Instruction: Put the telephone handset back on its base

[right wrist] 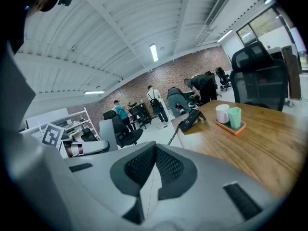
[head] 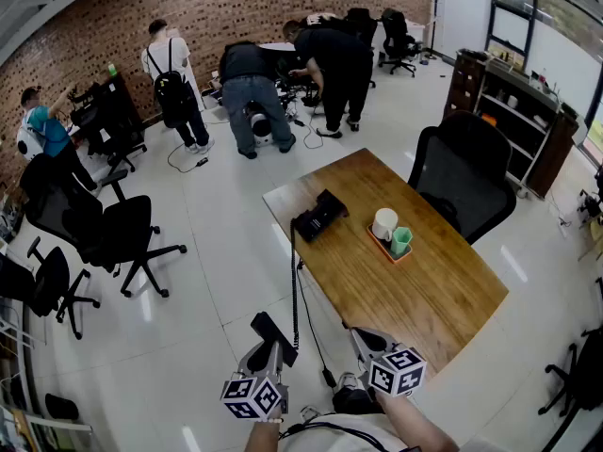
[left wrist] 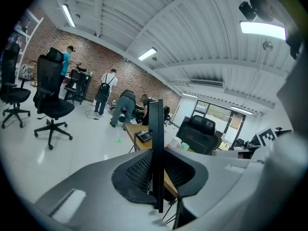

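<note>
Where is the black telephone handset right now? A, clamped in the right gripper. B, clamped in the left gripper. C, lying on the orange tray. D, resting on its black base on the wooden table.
B: the left gripper has its jaws pinched on the black telephone handset, while the black base sits on the wooden table without it.

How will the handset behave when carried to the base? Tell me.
The handset looks stiff and probably light: the left gripper pinches its thin edge alone. Its cord runs straight to the base, so it may tug back.
</note>
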A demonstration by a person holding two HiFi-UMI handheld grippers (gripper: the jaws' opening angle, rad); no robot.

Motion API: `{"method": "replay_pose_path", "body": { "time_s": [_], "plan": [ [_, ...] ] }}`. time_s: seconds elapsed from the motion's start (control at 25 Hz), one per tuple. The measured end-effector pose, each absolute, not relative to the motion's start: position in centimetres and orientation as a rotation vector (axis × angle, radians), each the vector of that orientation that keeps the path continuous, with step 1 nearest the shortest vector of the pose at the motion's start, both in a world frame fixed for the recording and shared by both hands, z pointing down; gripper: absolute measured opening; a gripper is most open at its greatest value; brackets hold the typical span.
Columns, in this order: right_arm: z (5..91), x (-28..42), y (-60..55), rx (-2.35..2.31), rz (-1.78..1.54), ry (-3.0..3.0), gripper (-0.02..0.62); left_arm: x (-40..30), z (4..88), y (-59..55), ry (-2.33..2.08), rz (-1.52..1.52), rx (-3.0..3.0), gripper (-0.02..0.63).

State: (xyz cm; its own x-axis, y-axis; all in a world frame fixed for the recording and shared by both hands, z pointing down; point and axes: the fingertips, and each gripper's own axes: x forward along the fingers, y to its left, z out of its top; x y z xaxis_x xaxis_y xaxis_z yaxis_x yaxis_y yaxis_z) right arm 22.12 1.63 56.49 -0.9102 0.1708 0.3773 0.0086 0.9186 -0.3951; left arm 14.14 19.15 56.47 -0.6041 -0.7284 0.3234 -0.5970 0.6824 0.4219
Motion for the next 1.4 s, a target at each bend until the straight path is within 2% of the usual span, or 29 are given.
{"method": "replay_pose_path", "body": {
  "time_s": [0.72, 1.16, 1.4],
  "plan": [
    [57.9, 17.3, -5.6, -0.179, 0.593, -2.670, 0.003, 8.1, 56.7, 12.5, -2.426, -0.299, 0.992, 0.066],
    [59.7, 10.2, -8.0, 0.026, 0.656, -2.684, 0.005, -3.6, 58.5, 8.8, -2.306, -0.230, 1.157, 0.066],
    [58.8, 3.4, -9.5, 0.203, 0.666, -2.680, 0.005, -10.9, 59.6, 5.0, -2.088, -0.201, 1.421, 0.064]
  ]
}}
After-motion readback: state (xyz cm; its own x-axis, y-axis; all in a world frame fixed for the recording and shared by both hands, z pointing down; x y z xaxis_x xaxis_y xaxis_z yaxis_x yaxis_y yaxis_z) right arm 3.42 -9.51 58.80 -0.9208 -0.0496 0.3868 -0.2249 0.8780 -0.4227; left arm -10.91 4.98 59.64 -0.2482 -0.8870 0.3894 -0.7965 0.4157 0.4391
